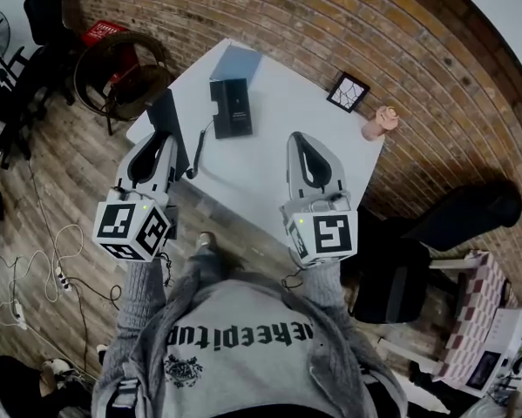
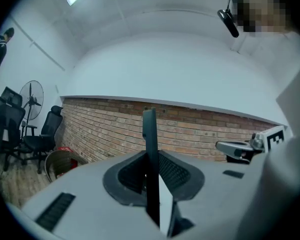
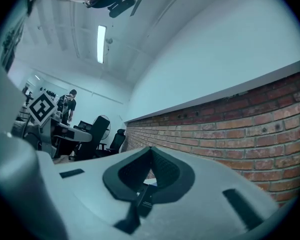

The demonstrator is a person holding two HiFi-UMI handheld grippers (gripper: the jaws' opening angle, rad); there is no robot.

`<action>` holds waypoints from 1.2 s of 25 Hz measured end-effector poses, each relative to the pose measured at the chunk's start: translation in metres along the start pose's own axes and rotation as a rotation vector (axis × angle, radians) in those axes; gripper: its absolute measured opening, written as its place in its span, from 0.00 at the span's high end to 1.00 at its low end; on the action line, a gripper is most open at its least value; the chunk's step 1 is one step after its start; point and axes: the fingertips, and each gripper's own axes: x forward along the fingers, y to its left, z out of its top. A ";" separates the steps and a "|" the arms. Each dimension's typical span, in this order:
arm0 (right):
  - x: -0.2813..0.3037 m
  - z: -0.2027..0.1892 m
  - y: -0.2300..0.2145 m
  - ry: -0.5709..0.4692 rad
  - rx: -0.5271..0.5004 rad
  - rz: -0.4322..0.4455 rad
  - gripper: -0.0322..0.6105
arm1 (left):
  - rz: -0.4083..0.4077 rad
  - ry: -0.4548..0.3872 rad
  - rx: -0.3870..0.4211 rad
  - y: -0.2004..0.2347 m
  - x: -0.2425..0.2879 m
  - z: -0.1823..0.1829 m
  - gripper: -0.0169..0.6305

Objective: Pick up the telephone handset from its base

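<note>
The black telephone base (image 1: 231, 108) lies on the white table (image 1: 269, 159). The black handset (image 1: 168, 122) is off the base, above the table's left edge, with my left gripper (image 1: 160, 142) shut on it. A dark cord (image 1: 197, 151) runs from the handset toward the base. In the left gripper view the handset (image 2: 150, 144) stands edge-on as a thin dark bar between the jaws of the left gripper (image 2: 151, 166). My right gripper (image 1: 301, 142) hovers over the table's near right part, shut and holding nothing. Its jaws meet in the right gripper view (image 3: 151, 151).
A framed picture (image 1: 348, 91) and a small pinkish figure (image 1: 380, 122) sit near the table's right edge, a blue-grey sheet (image 1: 237, 60) at its far end. A brick wall (image 1: 330, 24) stands behind. A black chair (image 1: 470, 212) is right, a round basket (image 1: 121, 68) left, cables (image 1: 34, 268) on the floor.
</note>
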 end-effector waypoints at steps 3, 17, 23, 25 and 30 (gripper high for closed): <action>-0.011 0.003 -0.001 -0.005 -0.004 -0.001 0.95 | 0.016 -0.025 0.018 -0.007 -0.010 0.006 0.87; -0.053 0.010 -0.003 -0.013 -0.016 -0.016 0.95 | 0.056 -0.096 0.060 -0.034 -0.047 0.018 0.87; -0.064 0.011 -0.005 -0.011 -0.019 -0.025 0.95 | 0.058 -0.103 0.066 -0.042 -0.054 0.019 0.87; -0.066 0.011 -0.004 -0.012 -0.019 -0.025 0.95 | 0.056 -0.104 0.067 -0.044 -0.055 0.019 0.87; -0.071 0.012 -0.003 -0.013 -0.021 -0.027 0.95 | 0.056 -0.110 0.067 -0.047 -0.060 0.019 0.87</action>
